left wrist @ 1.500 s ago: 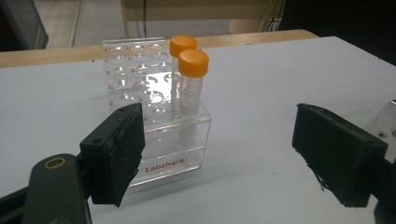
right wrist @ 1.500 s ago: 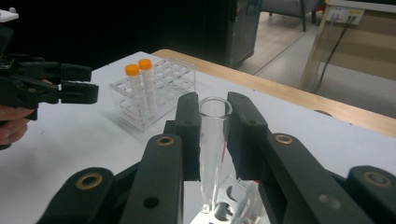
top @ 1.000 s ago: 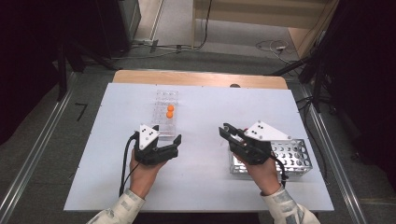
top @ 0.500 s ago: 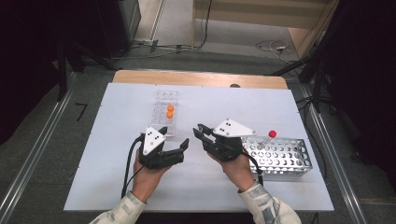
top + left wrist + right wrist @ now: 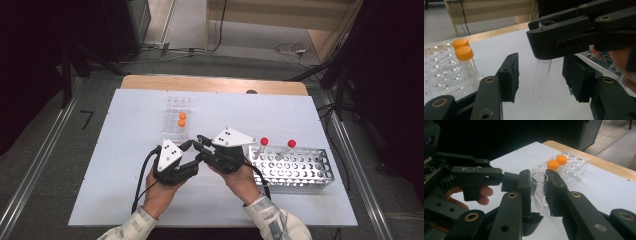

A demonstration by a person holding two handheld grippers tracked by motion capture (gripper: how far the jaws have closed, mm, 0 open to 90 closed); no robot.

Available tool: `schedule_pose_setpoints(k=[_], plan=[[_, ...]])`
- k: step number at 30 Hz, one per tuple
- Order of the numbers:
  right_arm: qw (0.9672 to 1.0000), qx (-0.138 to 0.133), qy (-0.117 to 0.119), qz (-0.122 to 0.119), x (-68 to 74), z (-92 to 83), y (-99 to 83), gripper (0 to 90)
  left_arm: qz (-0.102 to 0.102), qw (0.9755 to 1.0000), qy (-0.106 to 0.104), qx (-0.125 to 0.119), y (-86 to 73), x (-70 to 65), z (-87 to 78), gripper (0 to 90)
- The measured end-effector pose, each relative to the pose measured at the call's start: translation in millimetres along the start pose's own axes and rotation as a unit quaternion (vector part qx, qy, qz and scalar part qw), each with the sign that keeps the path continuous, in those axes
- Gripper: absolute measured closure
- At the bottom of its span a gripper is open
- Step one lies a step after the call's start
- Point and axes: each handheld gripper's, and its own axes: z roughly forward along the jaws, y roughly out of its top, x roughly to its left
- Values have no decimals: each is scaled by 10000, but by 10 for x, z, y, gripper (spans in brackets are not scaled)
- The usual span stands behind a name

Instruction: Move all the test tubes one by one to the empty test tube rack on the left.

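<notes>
A: One clear tube (image 5: pixel 539 192) stands upright, open mouth up, pinched near its rim by the right hand-held gripper (image 5: pixel 539 195).

B: Any writing?

A: Printing near "100" shows on the glass in the left gripper view; the rest is unreadable.

B: And the left hand-held gripper (image 5: pixel 540 75)?

A: Its jaws have just been closing, with the tube's lower length between them, pads not yet touching. The tube hangs above the table (image 5: pixel 130 120), near the clear rack (image 5: pixel 177 107) of orange-capped vials (image 5: pixel 182 119).
</notes>
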Motion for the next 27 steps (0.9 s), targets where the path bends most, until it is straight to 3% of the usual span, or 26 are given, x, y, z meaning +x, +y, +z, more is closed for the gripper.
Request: schedule_pose_setpoints(k=[22, 27], plan=[[9998, -38, 158, 96, 36, 19, 22, 725, 85, 9999, 67, -130, -6, 11, -33, 749], [9995, -49, 233, 190, 9, -29, 59, 599, 16, 9999, 35, -139, -2, 36, -33, 763]])
